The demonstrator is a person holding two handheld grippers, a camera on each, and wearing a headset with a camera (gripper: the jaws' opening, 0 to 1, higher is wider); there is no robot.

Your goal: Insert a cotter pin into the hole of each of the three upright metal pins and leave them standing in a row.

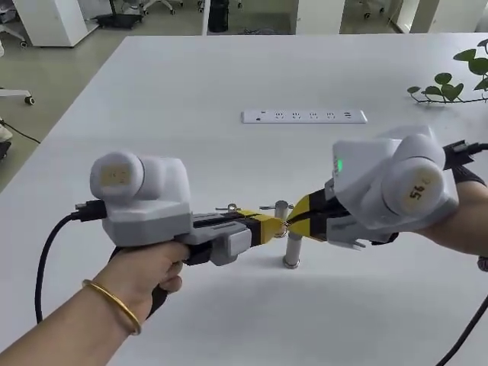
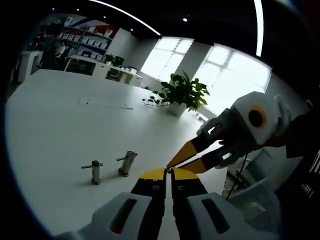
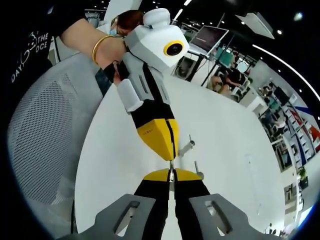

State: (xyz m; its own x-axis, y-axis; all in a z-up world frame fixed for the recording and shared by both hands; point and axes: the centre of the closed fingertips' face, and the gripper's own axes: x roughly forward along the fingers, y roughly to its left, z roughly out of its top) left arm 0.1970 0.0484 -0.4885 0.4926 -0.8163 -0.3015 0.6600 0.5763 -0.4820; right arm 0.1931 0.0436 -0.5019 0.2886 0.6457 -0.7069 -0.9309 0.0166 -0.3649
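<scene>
right gripper [image 1: 294, 222], shut on a thin cotter pin [image 3: 171, 170], meets the closed left gripper [image 1: 279, 226] tip to tip at the nearest upright metal pin [image 1: 293, 248]'s top.

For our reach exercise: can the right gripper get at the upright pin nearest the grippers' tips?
Probably yes: the metal pin stands right by the right gripper, with nothing between them.
</scene>
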